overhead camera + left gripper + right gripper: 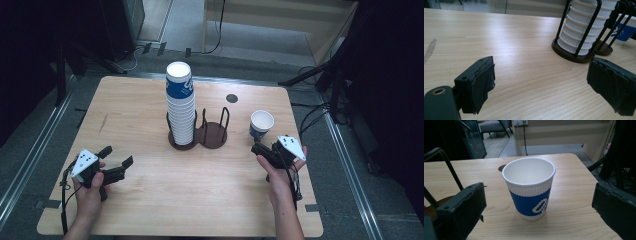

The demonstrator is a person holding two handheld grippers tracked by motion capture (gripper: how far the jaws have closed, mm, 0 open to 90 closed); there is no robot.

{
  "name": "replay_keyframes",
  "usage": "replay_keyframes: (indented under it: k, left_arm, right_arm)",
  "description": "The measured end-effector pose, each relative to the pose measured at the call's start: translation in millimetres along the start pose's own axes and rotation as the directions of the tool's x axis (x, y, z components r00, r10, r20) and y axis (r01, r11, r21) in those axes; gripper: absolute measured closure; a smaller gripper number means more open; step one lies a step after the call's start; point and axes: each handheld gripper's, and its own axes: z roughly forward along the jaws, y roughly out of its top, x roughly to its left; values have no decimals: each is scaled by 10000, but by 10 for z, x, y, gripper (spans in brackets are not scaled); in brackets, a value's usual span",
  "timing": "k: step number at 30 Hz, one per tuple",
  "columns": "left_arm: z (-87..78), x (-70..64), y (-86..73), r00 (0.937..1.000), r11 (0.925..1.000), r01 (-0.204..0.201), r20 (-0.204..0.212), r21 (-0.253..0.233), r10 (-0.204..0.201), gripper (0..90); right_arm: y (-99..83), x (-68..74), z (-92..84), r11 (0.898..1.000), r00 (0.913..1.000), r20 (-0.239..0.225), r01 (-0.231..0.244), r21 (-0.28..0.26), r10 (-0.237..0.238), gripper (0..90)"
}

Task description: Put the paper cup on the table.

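Nearest the person, the left gripper (pixel 119 159) is held low over the near left part of the wooden table (pixel 150 200), its jaws spread wide with only bare wood between them. In the left gripper view its two padded fingers (pixel 482 82) stand well apart and grip nothing.

On the near right, the right gripper (pixel 260 150) is held level, aimed away from the person at a single paper cup (pixel 529 188). In the right gripper view its jaws are wide open, one at each lower corner, and the cup stands on the table ahead of them and centred on the gap; neither pad touches it. The cup is upright: its long axis is vertical, the open mouth faces up and the narrower base rests on the wood. Its upper band is white, its lower part blue with a white mark. In the high view it sits near the right edge of the table, just beyond the gripper's tips.

Farther off, at the table's centre, a dark two-place cup holder (pixel 214 135) stands with thin upright rods. Its left place holds a tall stack of cups (pixel 180 107), topped by a blue-banded one; its right place is unfilled. The single cup stands to the right of the holder, apart from it.
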Motion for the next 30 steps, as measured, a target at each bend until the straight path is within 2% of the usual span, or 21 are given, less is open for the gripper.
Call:
replay_keyframes:
  k: [6,12,19,30]
  left_arm:
    - [-4,11,-1,10000,10000,73,16,-15,-73,90]
    - [-7,16,-1,9999,9999,120,27,-4,-120,90]
    - [-10,17,-1,9999,9999,119,28,1,-119,90]
    - [-11,18,-3,9998,9998,194,12,-42,-194,90]
  right_arm:
    - [-54,-64,-94,10000,10000,-27,-38,-38,38,0]
    - [-130,-123,-195,9998,9998,-6,194,-57,-194,0]
    - [-215,-240,-301,9999,9998,162,110,-78,-109,0]
    - [-388,-409,-468,9992,9992,80,390,-104,-390,0]
